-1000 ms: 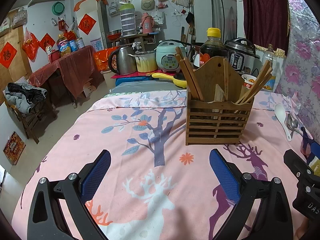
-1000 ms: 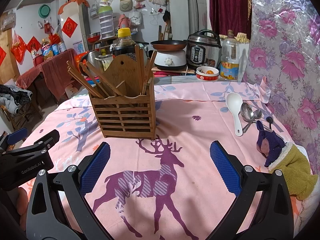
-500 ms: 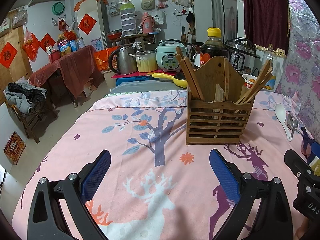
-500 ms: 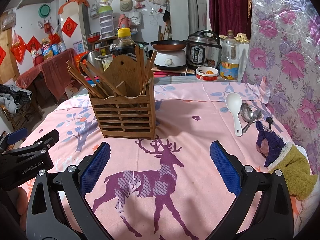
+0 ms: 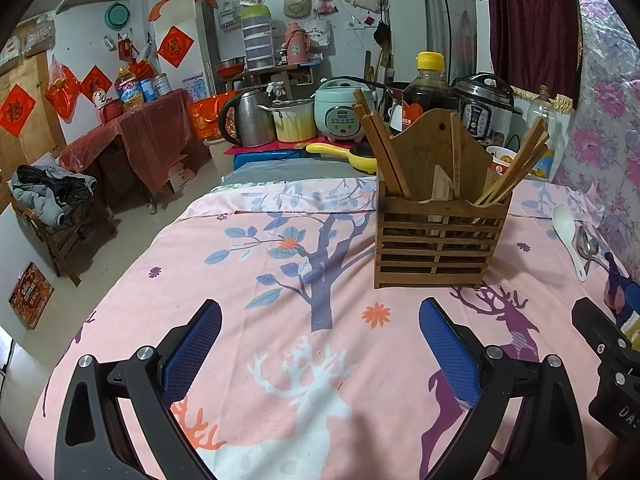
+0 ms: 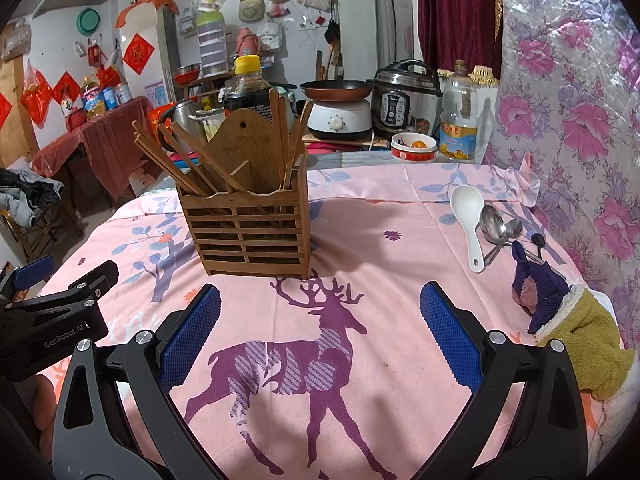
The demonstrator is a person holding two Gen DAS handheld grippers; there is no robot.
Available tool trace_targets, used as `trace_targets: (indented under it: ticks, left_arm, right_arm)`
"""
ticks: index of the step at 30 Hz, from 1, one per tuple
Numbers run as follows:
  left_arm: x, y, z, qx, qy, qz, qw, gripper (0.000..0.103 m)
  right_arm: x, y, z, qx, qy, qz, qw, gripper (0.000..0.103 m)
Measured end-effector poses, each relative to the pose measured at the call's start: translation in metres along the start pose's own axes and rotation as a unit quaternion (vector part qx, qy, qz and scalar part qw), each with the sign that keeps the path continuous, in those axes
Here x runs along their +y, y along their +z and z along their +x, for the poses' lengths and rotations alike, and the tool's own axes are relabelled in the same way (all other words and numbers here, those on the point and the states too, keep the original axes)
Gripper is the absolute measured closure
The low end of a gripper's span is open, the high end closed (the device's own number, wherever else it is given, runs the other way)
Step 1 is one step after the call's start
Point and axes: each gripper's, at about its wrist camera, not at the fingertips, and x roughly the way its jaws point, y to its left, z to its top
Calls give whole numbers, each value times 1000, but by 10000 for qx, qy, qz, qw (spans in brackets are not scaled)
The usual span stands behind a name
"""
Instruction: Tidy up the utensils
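Ahead of the jaws, beyond the pink deer-print tablecloth [image 5: 280, 360], white walls [image 5: 80, 36] carry red paper decorations [image 5: 175, 46]. Far left stands a red-draped side table [image 5: 132, 136] on a pale floor [image 5: 120, 248]; right, a dark red curtain [image 6: 456, 12] and floral wall covering [image 6: 568, 120].

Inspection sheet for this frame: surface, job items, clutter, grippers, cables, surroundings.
Surface: pink deer-print tablecloth.
Job's things: wooden utensil holder upright, holding chopsticks; white spoon and metal spoons lying loose to its right.
Clutter: purple-and-olive cloth beside the spoons.
Grippers: left gripper and right gripper open, holding nothing.
Cables: nothing seen.
Surroundings: pressure cooker, oil bottle, floral sheet.
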Motion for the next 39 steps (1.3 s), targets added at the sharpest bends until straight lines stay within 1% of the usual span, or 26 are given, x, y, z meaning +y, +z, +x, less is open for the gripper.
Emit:
trace_targets:
  ticks: [6,39]
  left_arm:
    - [5,-5,-1,15,9,-6,10000,6]
    - [5,-4,0,17,29,11,10000,6]
  right_arm:
    - [0,0,0,1,1,1,10000,7]
    - [0,0,0,2,-3,-3,10000,7]
